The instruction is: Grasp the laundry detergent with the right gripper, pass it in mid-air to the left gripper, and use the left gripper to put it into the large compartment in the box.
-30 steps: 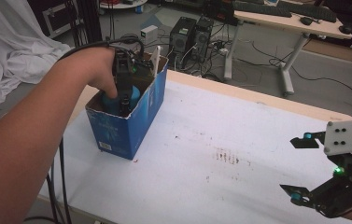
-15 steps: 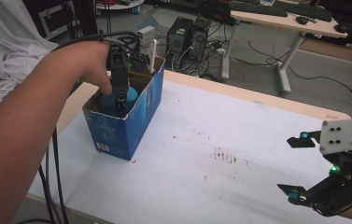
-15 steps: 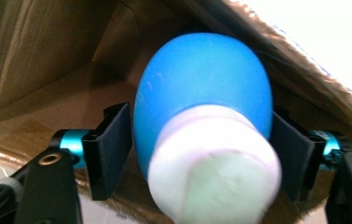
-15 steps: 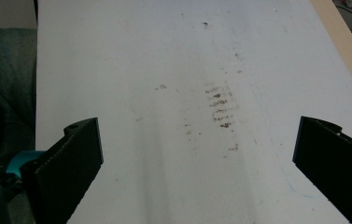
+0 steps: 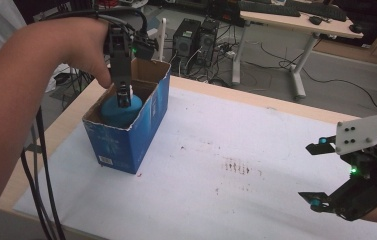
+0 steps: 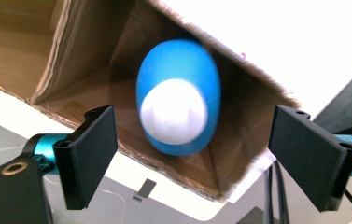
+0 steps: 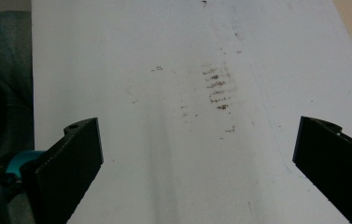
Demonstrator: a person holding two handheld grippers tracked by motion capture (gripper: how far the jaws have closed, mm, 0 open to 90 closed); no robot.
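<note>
Two hand-held grippers in play. Near right corner of the surface (image 5: 256,145): right hand-held gripper (image 5: 326,172) hangs idle, jaws spread wide, nothing between them, stained white sheet below. Far left: left hand-held gripper (image 5: 124,96) points down into the open blue carton (image 5: 141,132) near the left edge. Blue bottle with white cap (image 6: 177,116) stands upright inside the carton. Left gripper view: jaws released, well apart, bottle centred between them but below the pads (image 6: 92,154), no contact. Step, as I read it: lining up a grasp on the bottle to pull it out. Next: lower until the pads flank the cap or neck, clamp, lift straight up clear of the carton walls.
</note>
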